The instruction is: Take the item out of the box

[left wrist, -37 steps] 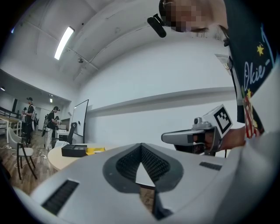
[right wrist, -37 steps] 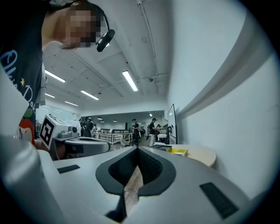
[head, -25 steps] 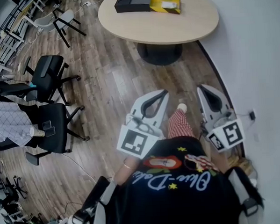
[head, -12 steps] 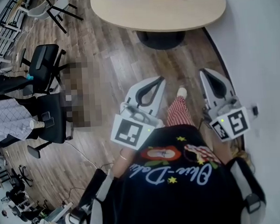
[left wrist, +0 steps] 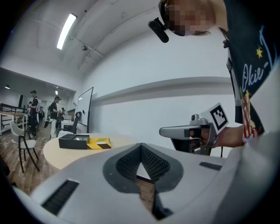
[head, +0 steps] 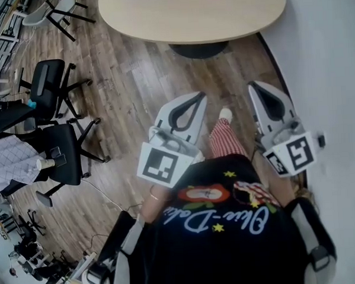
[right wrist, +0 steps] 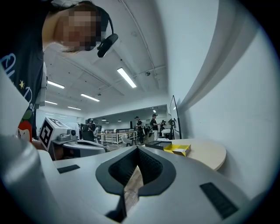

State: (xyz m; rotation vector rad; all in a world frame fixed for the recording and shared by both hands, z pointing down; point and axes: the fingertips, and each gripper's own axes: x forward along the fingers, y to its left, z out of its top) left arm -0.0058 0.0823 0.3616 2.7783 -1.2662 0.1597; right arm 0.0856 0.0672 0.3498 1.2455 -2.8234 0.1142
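Box point(left wrist: 74, 141) stood well apart from both pairs of jaws, which were pressed together at their tips with nothing pinched. The left gripper point(left wrist: 141, 145) and the right gripper point(right wrist: 137, 149) were held side by side in front of the person's black shirt point(head: 224, 237), pointing away over the wooden floor point(head: 133, 81). Between them a red checked trouser leg point(head: 224, 143) and a white shoe point(head: 225, 114) showed. Farther off stood the round desk point(head: 195, 19). The black box lay on its far part. A yellow, black-striped piece point(left wrist: 99, 143) lay just beside it on the right. A white wall point(head: 333, 59) ran along the right. Black office chairs point(head: 64, 153) stood at the left, well apart from the desk. People stood in the far background point(right wrist: 154, 123).
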